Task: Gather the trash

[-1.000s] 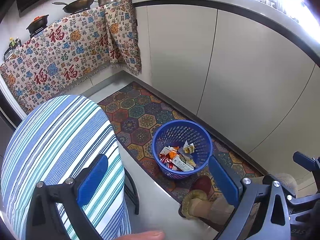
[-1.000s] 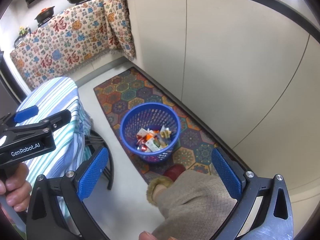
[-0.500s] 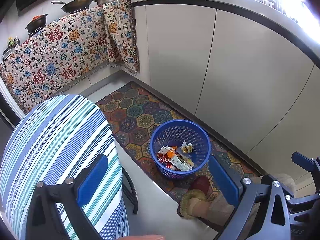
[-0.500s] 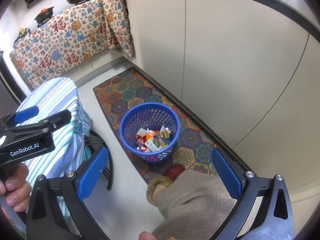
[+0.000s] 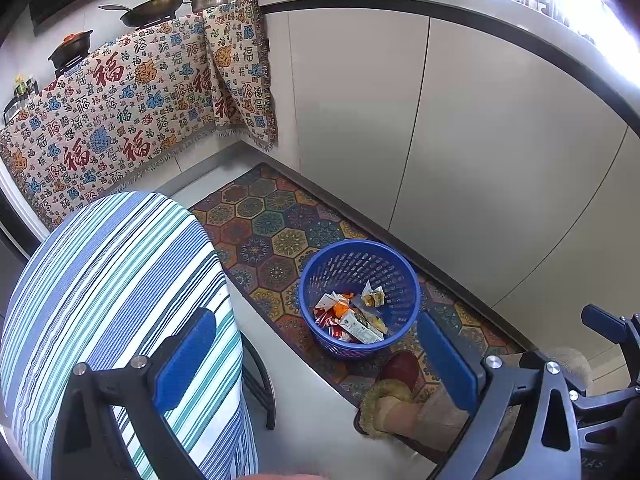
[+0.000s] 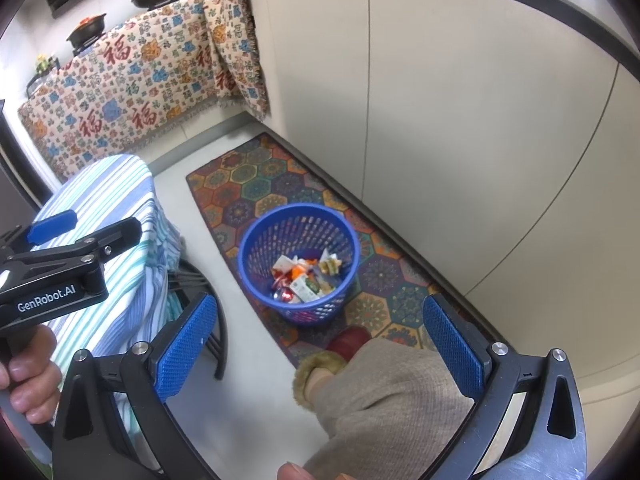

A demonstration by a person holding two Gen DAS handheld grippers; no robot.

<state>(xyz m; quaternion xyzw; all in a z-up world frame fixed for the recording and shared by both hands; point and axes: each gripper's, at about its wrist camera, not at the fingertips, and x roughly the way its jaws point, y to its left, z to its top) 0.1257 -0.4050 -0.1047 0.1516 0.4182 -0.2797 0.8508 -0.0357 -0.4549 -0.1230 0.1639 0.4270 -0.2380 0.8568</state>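
Kitchen corner: pale cabinets (image 5: 460, 140) under a curved counter, grey floor, patterned mat (image 5: 276, 236) along the cabinet base.

Left gripper (image 5: 316, 356): blue fingers (image 5: 186, 356) spread wide, nothing between them. Right gripper (image 6: 316, 344): fingers (image 6: 450, 346) also spread wide, empty. Both are held well above the floor, looking down at the basket.

Blue basket (image 5: 394, 280) stands upright on the mat, just beside the cabinets. Trash (image 5: 352, 318) lies in its bottom: crumpled wrappers, a small carton, orange and red scraps.

Just below the basket in both views: a red slipper (image 6: 350, 340) with a fuzzy cuff on the mat edge, and a beige trouser leg (image 6: 392, 400) above it.

Left of the basket: a table under a blue-and-green striped cloth (image 5: 116, 280), apart from it. Beyond the basket, a printed cloth (image 5: 132, 108) hangs over the far counter, with pans (image 5: 150, 8) on top.

A hand (image 6: 28, 376) grips the left gripper's handle in the right wrist view.
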